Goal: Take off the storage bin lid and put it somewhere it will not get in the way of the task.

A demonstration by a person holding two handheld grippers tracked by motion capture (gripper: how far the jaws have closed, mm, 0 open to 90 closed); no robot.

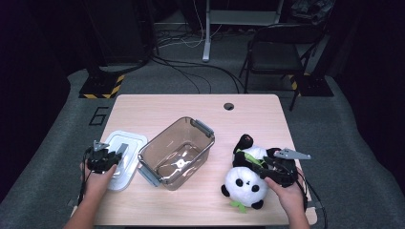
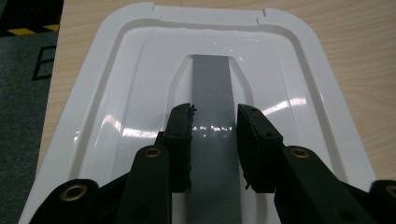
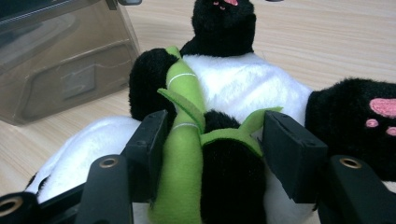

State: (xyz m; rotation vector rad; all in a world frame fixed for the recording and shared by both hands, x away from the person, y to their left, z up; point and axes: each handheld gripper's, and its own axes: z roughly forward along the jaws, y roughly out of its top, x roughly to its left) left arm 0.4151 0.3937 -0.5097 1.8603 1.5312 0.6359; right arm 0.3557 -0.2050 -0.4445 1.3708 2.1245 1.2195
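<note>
A light wooden table [image 1: 143, 107] with a round cable hole [image 1: 229, 106] near its far edge stands on grey carpet [image 1: 353, 143]. Beyond the far right corner stands a black folding chair [image 1: 277, 52]. Cables [image 1: 191, 71] trail across the floor, past a yellow-black striped base [image 1: 101, 88]. The room behind is dark.

Lid [image 2: 140, 116]: glossy white plastic, smooth, with a matt grey strip [image 2: 212, 121] down the centre. Bin [image 1: 176, 152]: clear smoky plastic, grey plastic latches. Panda [image 3: 243, 88]: fuzzy black-and-white plush, green felt bamboo [image 3: 184, 140]. Counter [image 1: 157, 109]: light wood-grain, matt. Claw [image 2: 214, 140] pads are matt black plastic.
</note>
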